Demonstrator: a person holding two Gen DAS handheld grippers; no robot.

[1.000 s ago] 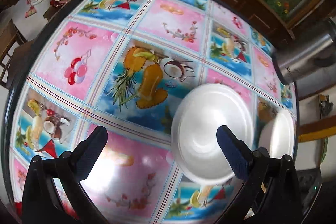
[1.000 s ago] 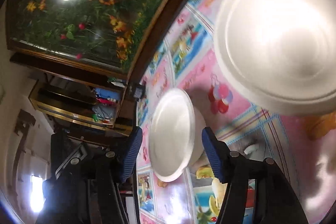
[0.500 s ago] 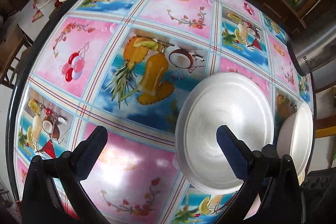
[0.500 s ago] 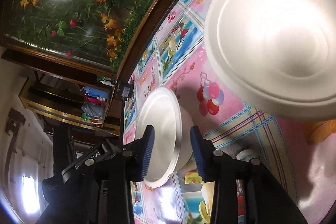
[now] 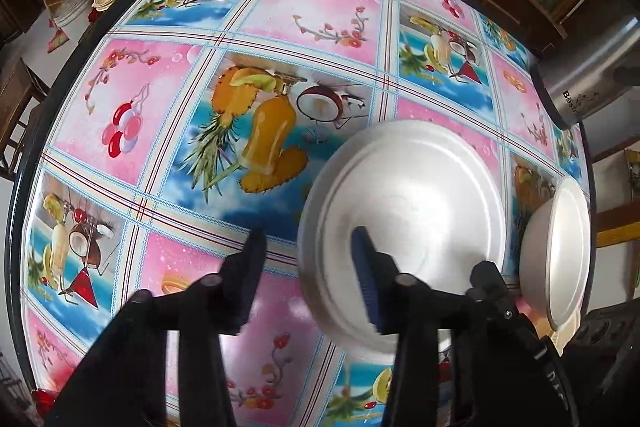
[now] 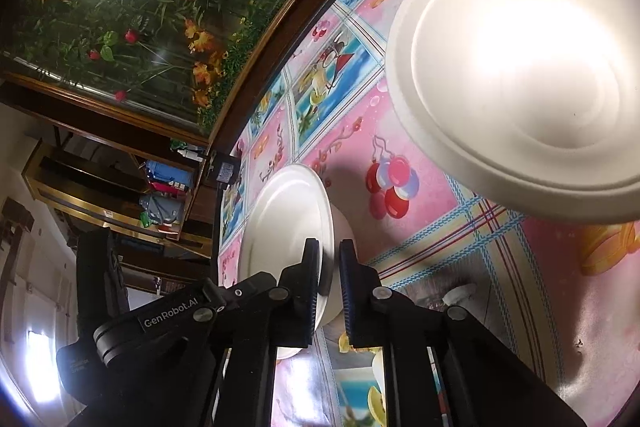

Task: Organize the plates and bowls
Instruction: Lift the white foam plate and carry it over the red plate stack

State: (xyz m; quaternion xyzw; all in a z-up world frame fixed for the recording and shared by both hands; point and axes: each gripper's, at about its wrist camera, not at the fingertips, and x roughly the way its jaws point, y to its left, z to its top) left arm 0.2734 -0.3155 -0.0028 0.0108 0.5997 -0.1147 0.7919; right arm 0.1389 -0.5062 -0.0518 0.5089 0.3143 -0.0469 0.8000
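Now the right tool (image 6: 329, 283) pinches the rim of a white bowl (image 6: 288, 223), its two pads nearly pressed together on the wall; the bowl stands tipped on edge near the bench's (image 5: 160, 75) right edge. Just beside it a white plate (image 5: 404, 203) lies flat on the patterned cloth. The left tool (image 5: 308, 267) hangs partly spread over the plate's near-left rim, one pad over the plate, the other over bare cloth. A steel flask (image 5: 588, 75) stands at the far right corner.
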